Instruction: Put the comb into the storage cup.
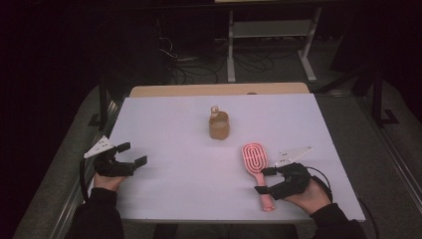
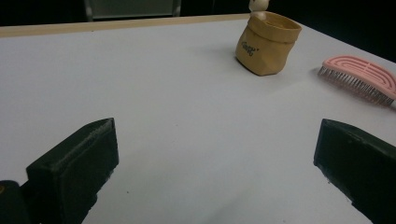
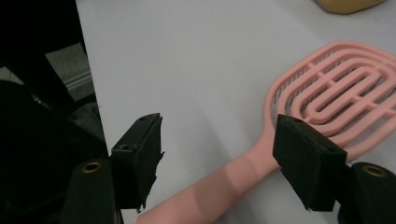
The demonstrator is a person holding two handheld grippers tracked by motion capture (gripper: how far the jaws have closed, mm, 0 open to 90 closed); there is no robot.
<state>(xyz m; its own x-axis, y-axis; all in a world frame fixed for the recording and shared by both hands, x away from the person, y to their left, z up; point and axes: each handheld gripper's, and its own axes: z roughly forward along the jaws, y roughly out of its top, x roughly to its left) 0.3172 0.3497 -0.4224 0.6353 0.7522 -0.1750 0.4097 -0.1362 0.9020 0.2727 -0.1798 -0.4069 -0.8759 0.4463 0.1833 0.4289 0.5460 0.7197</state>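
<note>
A pink hairbrush lies on the white table sheet at the right, back up and handle toward the near edge. My right gripper is open, its jaws either side of the handle where it meets the head. In the right gripper view the pads stand clear of the hairbrush, with gaps on both sides. My left gripper rests open at the left of the table with nothing between its jaws. A tan pouch with a small pale object in it stands upright at the middle back.
In the left gripper view the tan pouch and the hairbrush lie far ahead to the right. A wooden tabletop edge shows behind the sheet. Beyond it are floor cables and a white metal frame.
</note>
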